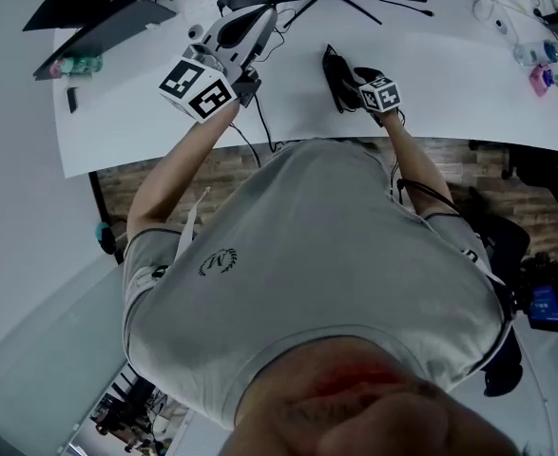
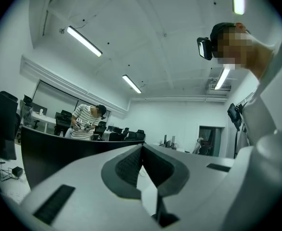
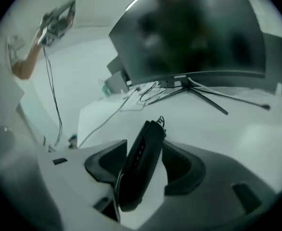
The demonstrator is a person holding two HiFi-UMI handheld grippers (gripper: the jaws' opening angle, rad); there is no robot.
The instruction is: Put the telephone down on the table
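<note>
1. Jaws of the right gripper (image 3: 143, 150) stand partway closed around a black plastic telephone handset (image 3: 140, 170). It sits slantwise between the pads and looks pinched on both narrow sides, though a white sliver shows beside the right pad lower down.
2. Handset is up off the white counter (image 3: 237, 129), with its nose sticking out past the jaws and a coiled cord (image 3: 162, 121) at the far end. It is not yet put down.
3. Jaws of the left gripper (image 2: 141, 150) are pressed together with nothing between them.
4. Handling, my read:
   - The shell is hard, stiff and light, and probably smooth enough to slip on the pads.
   - The slanted hold could let it swivel, and the cord may tug on it.
   - The better grip is across the slim middle bar, flat sides to the pads.
   - It is not very fragile, but it should be laid down, not dropped.
5. Pose: the right forearm reaches forward from the body. Its gripper is tipped down toward the counter near the front edge, facing a dark curved monitor (image 3: 198, 37). The left forearm is raised out to the left over the counter, its gripper aimed level across the room.
</note>
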